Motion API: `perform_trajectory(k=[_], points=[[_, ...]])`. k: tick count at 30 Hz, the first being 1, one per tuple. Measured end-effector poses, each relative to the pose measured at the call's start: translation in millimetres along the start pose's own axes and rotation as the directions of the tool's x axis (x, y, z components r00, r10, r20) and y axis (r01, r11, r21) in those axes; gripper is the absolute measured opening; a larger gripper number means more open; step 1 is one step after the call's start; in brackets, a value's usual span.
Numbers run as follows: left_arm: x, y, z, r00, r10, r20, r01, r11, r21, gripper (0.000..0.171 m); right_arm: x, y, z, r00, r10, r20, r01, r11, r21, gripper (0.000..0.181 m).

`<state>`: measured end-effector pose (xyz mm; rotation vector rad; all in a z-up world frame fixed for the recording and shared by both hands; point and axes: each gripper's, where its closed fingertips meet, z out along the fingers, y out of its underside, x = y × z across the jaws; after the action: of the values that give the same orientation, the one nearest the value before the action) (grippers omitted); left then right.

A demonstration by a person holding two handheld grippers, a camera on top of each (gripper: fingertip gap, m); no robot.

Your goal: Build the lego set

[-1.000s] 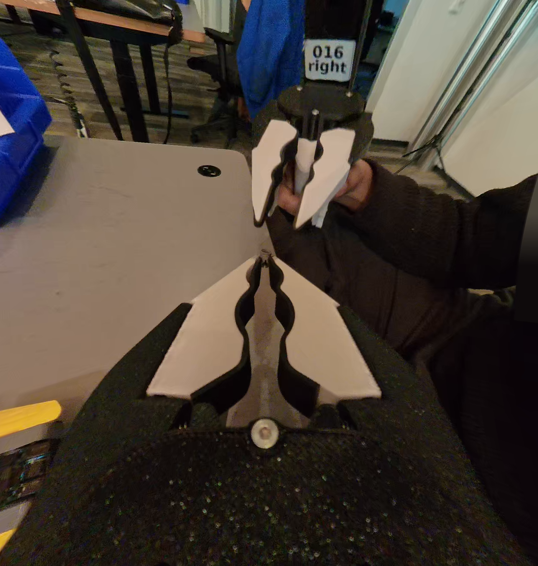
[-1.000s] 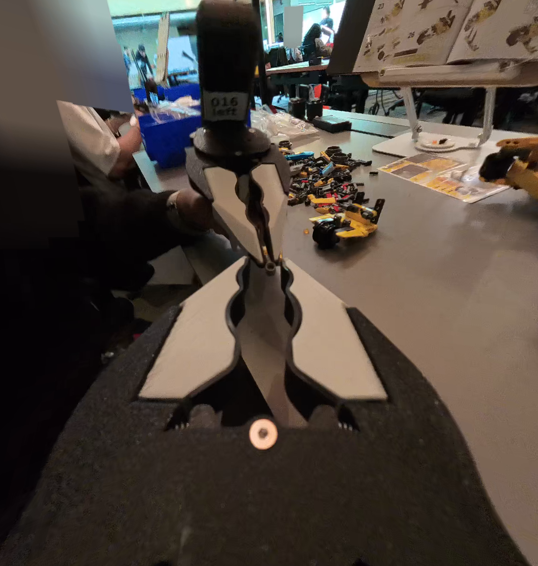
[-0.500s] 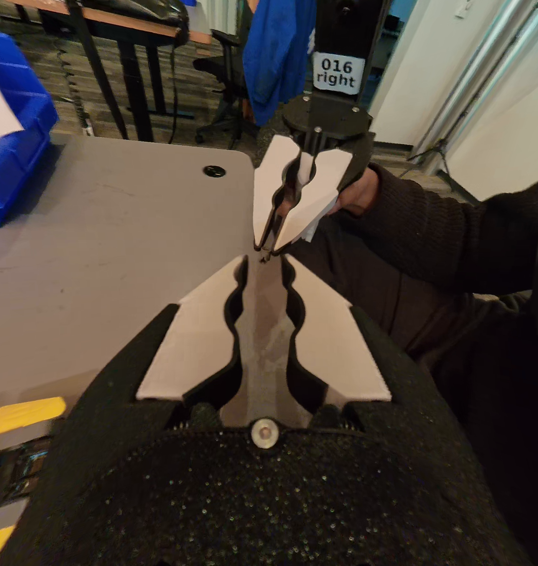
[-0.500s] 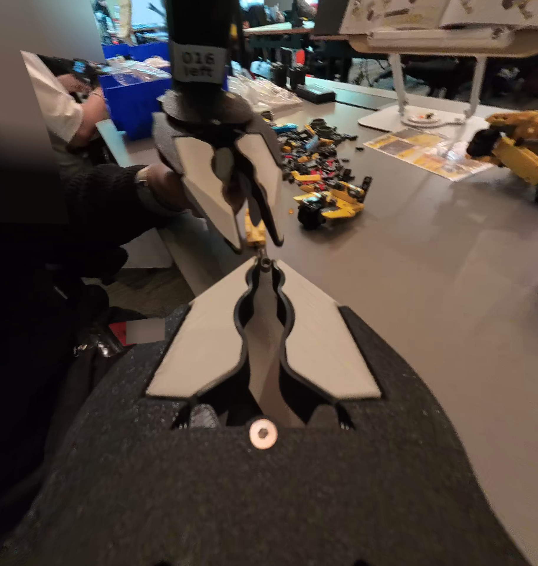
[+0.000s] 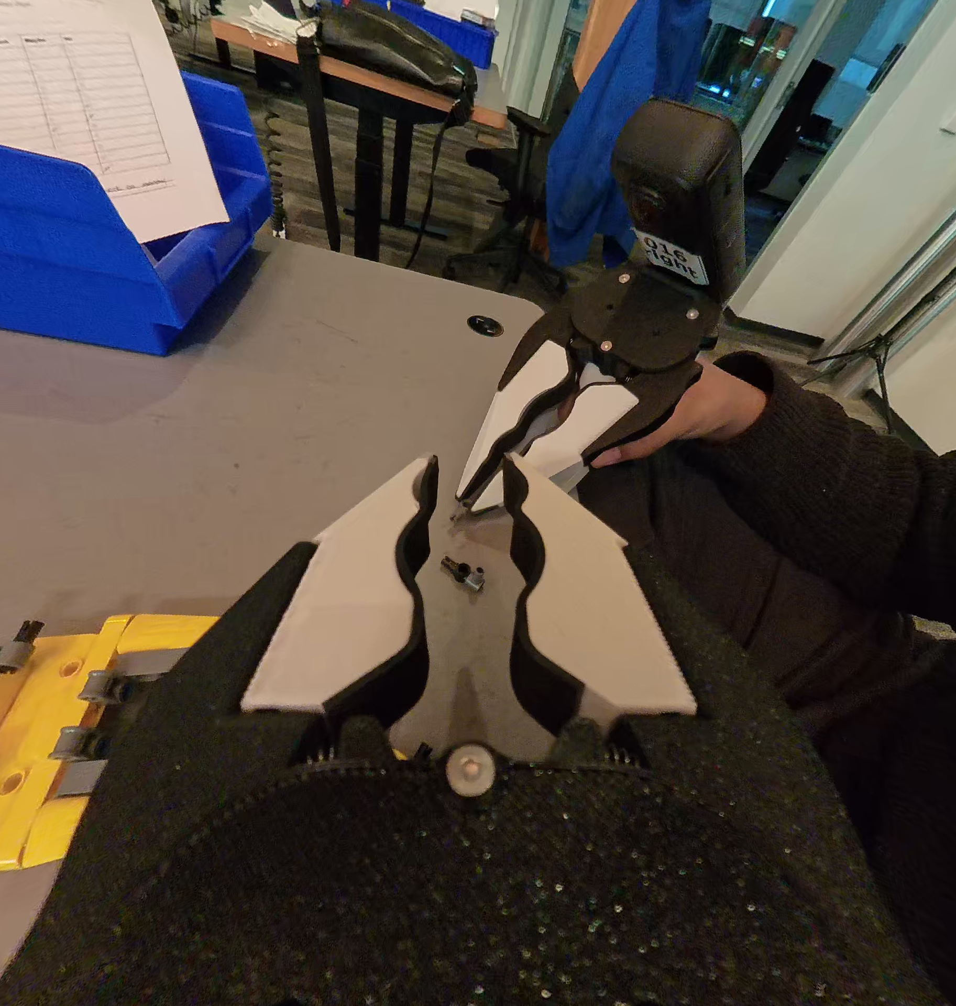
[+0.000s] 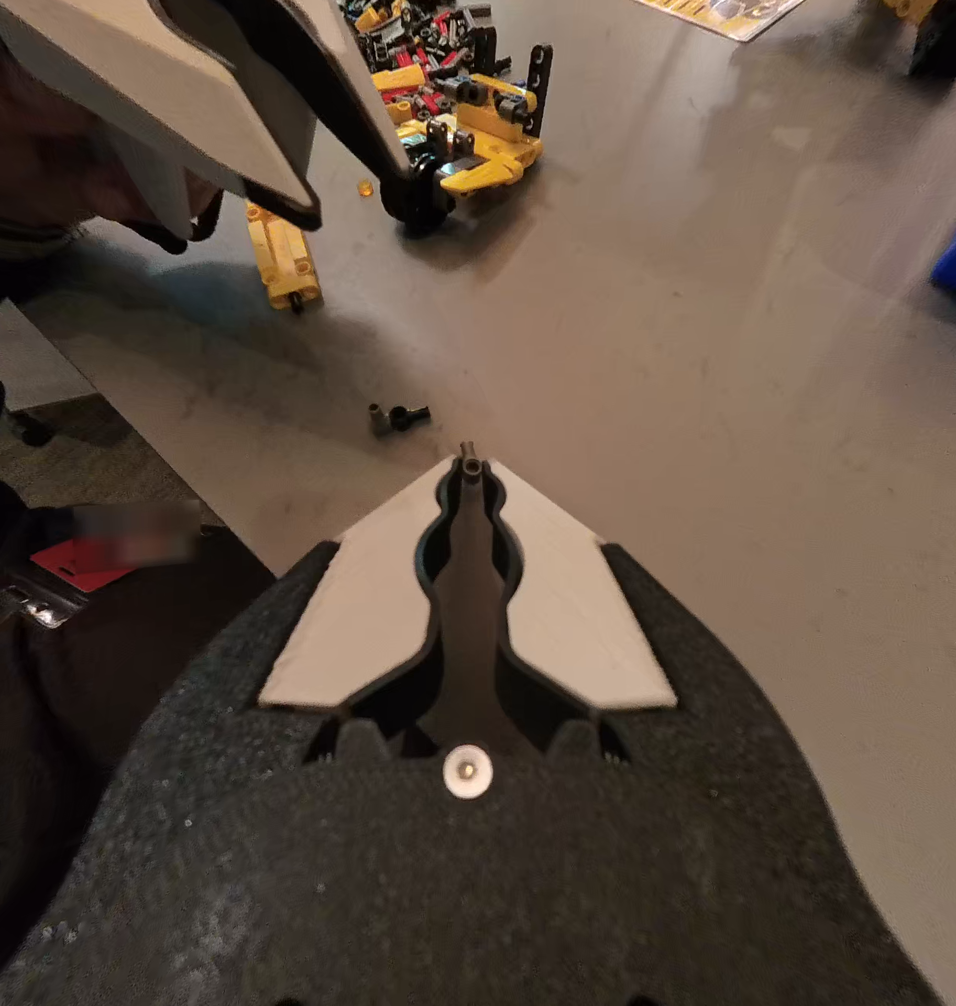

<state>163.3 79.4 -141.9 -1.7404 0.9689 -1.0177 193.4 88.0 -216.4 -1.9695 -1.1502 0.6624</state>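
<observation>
My left gripper (image 5: 470, 462) is open and empty, low over the grey table (image 5: 192, 462). A small grey and black connector (image 5: 463, 572) lies on the table between its fingers. My right gripper (image 6: 471, 462) is shut on a small grey pin (image 6: 470, 454) held at its tips, just above the table. In the right wrist view the connector (image 6: 396, 418) lies a little ahead and left of the pin. The right gripper (image 5: 464, 503) also shows in the left wrist view, tips down beside the left fingertips. The left gripper (image 6: 356, 207) shows open at the top left of the right wrist view.
A blue bin (image 5: 83, 256) with a paper sheet (image 5: 83, 98) stands far left. A yellow panel (image 5: 40, 724) lies near the left gripper. A yellow beam (image 6: 285, 256), a part-built yellow model (image 6: 481, 141) and a pile of loose pieces (image 6: 443, 49) lie beyond. The table edge runs close by. About 8 cm separates my left fingertips from my right.
My left gripper opened and my right gripper shut on the small pin. Both came down close to the table. The connector now lies on the table between the left fingers.
</observation>
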Motion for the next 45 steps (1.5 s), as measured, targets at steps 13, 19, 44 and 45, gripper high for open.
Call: perform_trajectory(k=[13,19,44,45], points=[[-3,5,2,1.0,0.0,0.017,0.001,1.0,-0.026,0.021,-2,5,-1,1.0,-0.013,0.004,0.013,0.999,-0.03,0.017],[-8,6,1,0.999,-0.012,0.042,0.014,1.0,-0.028,0.021,-1,-12,-15,1.0,-0.013,0.004,0.013,0.998,0.066,0.019],[-16,3,-3,0.995,-0.078,0.057,0.078,0.997,0.006,0.027,-32,-7,22,0.986,-0.071,-0.149,0.063,0.997,-0.054,0.008],[-15,1,-3,0.995,-0.094,0.037,0.093,0.996,0.016,0.028,-32,-10,19,0.986,-0.094,-0.141,0.091,0.995,-0.029,0.008]])
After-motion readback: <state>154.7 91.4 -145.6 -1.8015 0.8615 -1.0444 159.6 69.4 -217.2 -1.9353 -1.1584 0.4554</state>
